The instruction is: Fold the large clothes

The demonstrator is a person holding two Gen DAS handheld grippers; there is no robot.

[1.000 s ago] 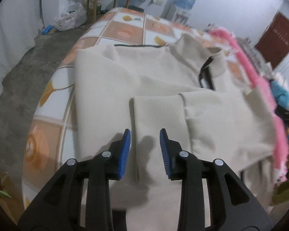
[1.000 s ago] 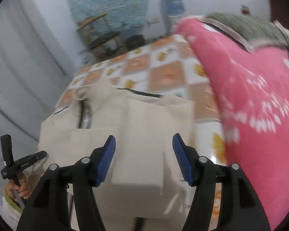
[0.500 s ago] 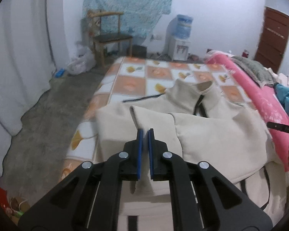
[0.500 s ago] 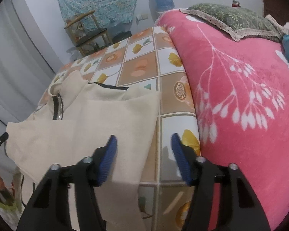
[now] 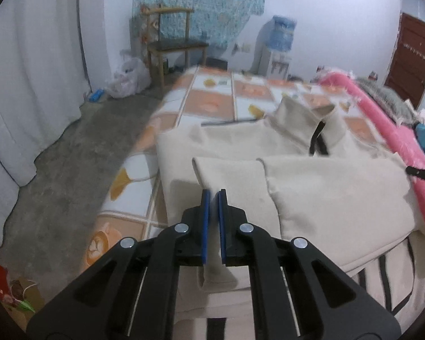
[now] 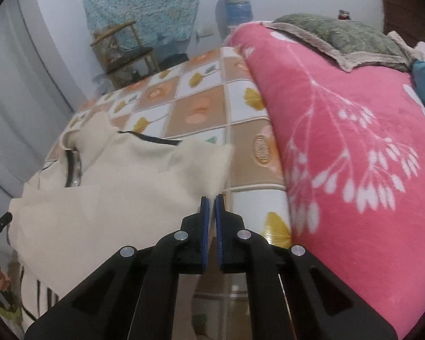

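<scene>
Pinching the cream fleece zip-neck jacket (image 5: 311, 198) spread on the tile-patterned bed (image 5: 212, 104), your left claw (image 5: 212, 198) clamps a folded sleeve while your right claw (image 6: 211, 202) clamps its side edge, ready to fold it over.

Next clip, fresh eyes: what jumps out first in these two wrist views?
A cream jacket with its sleeves folded across its front sprawls over the checked bed cover. Both the left gripper and the right gripper are shut on its fabric. A bright pink blanket fills the bed's right side.
</scene>
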